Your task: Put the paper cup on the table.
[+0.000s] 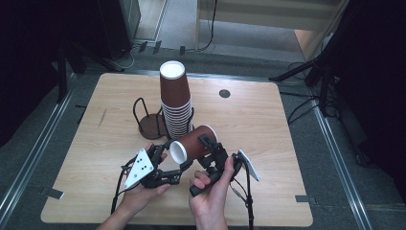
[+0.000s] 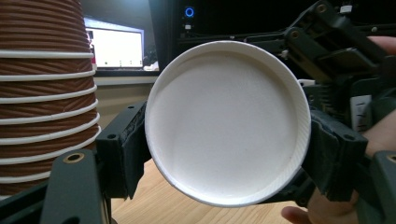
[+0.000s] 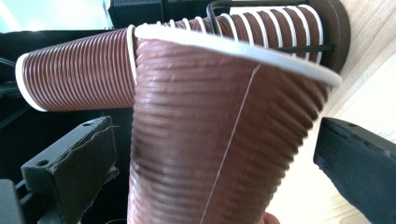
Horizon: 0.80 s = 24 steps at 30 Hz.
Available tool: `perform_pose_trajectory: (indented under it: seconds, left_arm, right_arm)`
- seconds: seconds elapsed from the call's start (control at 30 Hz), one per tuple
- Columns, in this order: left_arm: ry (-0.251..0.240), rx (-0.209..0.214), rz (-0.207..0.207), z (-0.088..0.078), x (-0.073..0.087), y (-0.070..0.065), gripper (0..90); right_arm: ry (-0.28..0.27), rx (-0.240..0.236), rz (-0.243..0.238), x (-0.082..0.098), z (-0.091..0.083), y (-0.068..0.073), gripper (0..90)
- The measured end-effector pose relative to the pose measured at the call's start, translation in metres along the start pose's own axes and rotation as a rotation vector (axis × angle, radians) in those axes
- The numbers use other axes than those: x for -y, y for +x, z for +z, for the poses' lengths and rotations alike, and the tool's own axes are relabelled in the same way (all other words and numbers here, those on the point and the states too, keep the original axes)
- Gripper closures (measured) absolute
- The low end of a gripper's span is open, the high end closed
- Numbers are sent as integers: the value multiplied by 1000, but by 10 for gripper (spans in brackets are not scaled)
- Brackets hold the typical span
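High view: a cup (image 1: 194,143) lies sideways above the table's near edge, left gripper (image 1: 168,162) clenched on its base end, seemingly to pass it; the right gripper (image 1: 210,149) straddles it, probably not clamping.

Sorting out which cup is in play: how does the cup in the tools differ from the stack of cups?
The cup lies on its side, held off the table; the stack stands upside down in a wire holder. The cup is single; the stack holds many nested cups. The cup shows a white end toward the person; the stack's white end faces up. Both are brown ribbed paper.
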State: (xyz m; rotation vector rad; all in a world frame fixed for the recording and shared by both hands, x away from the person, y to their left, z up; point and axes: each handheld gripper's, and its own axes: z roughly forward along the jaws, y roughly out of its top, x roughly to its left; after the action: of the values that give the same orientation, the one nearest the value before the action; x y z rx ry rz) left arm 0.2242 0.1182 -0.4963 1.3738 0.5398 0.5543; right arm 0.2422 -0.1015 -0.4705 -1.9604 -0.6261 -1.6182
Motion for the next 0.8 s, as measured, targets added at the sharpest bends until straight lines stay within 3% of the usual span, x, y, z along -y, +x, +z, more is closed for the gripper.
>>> perform_pose_trajectory:
  seconds: [0.4,0.6,0.73,0.8]
  left_arm:
    - [-13,27,15,-2,-1,-2,247]
    - [0,26,9,-6,-4,-2,241]
    - [27,6,-45,-8,-8,-4,229]
    - [24,-9,-66,-9,-9,-5,137]
  right_arm:
    - [52,-66,53,-13,9,-6,0]
    - [48,-69,27,-14,7,-2,90]
    - [41,-72,4,-14,7,0,105]
    - [30,-75,-3,-17,7,0,107]
